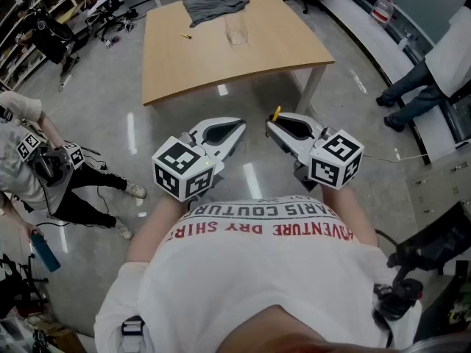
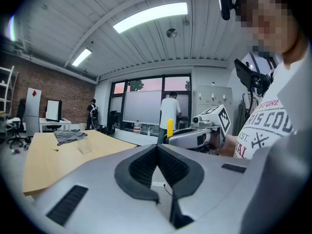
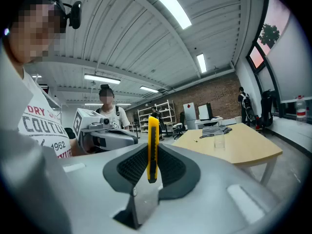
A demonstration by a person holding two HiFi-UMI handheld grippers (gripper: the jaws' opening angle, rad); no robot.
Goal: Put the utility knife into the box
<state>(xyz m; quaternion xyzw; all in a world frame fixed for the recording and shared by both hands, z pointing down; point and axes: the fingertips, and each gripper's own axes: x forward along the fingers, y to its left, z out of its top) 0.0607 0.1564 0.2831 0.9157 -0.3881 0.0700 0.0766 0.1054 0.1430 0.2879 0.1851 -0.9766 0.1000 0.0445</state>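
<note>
A yellow utility knife (image 3: 153, 150) stands upright between the jaws of my right gripper (image 3: 152, 172), which is shut on it. In the head view only its yellow tip (image 1: 276, 114) shows above that gripper (image 1: 271, 125). My left gripper (image 1: 237, 126) is shut with nothing in it; its pads (image 2: 146, 165) meet. Both grippers hang side by side over the floor, short of the wooden table (image 1: 280, 50). A small clear box (image 1: 236, 29) stands on the table's far half, also seen as a clear box (image 3: 219, 139) in the right gripper view.
A grey cloth (image 1: 213, 4) and a small yellow item (image 1: 186, 36) lie on the table near the box. The table's leg (image 1: 309, 87) is ahead on the right. A person (image 1: 29, 160) stands at the left, another person (image 1: 434, 72) at the right.
</note>
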